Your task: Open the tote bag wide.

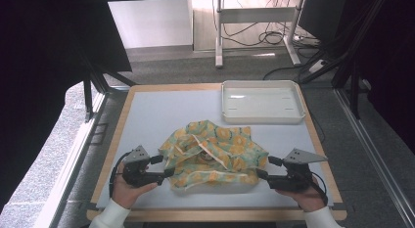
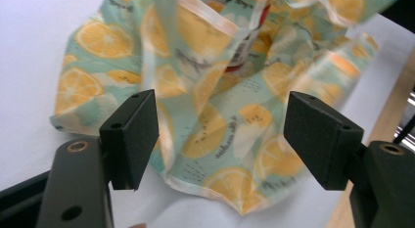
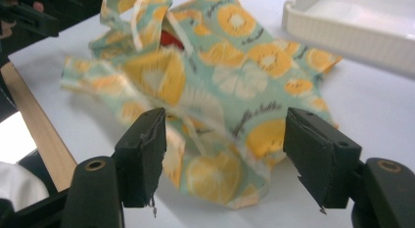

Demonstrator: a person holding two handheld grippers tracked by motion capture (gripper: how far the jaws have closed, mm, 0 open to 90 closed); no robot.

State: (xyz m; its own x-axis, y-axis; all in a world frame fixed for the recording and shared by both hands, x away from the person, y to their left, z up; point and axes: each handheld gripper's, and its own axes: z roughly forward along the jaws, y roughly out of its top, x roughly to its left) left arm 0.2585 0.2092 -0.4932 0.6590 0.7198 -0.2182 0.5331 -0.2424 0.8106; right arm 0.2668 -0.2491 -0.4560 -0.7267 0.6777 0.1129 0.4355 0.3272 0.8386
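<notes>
A white tray (image 1: 262, 102) is seen at the far right of the counter (image 1: 147, 115), and nothing is seen inside it. A crumpled cloth (image 1: 213, 153) printed with orange slices on pale green is spread on the counter just in front of the tray, a little to the tray's left. Pale ribbon-like straps are draped across its folds, and something red is glimpsed among them, though what it is cannot be told.

The left gripper (image 1: 165, 167) is held at the cloth's left edge, its jaws set wide apart, with the cloth's near hem (image 2: 215, 189) seen between and beyond them. The right gripper (image 1: 266, 168) is held at the cloth's right edge, jaws likewise spread, with a corner of the cloth (image 3: 235, 189) lying between them. Nothing is clamped by either gripper.
</notes>
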